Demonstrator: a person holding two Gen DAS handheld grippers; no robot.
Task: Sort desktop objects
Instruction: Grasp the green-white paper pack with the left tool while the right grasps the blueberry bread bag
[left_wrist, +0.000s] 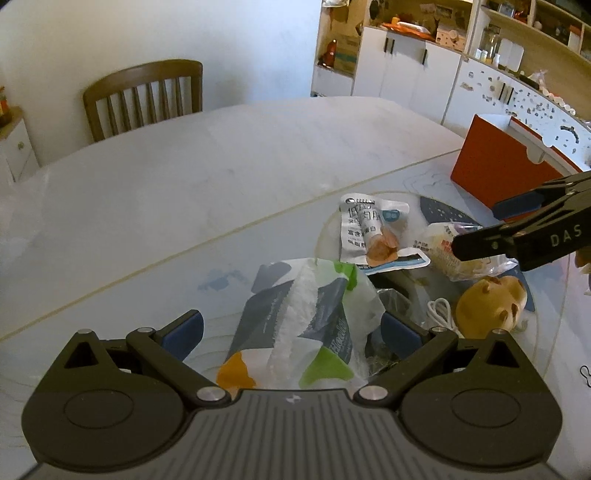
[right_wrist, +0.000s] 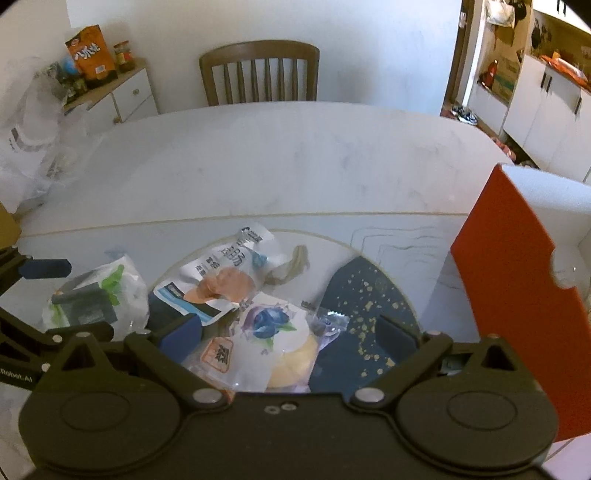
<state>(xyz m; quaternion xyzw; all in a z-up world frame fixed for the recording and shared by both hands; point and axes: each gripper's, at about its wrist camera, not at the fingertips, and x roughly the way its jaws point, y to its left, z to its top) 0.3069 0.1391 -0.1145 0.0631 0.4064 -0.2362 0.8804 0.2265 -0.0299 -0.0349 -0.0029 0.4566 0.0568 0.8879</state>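
My left gripper is open, its blue pads on either side of a white, green and grey packet without pressing it. That packet also shows at the left of the right wrist view, between the left gripper's fingers. My right gripper is open over a clear bun packet with a blueberry picture. From the left wrist view, the right gripper hangs open above that bun packet. A torn white wrapper with an orange sausage lies behind them.
A tan animal toy and a white cable lie to the right on a dark blue speckled mat. A red box stands close at the right. Across the white table is a wooden chair. Plastic bags sit far left.
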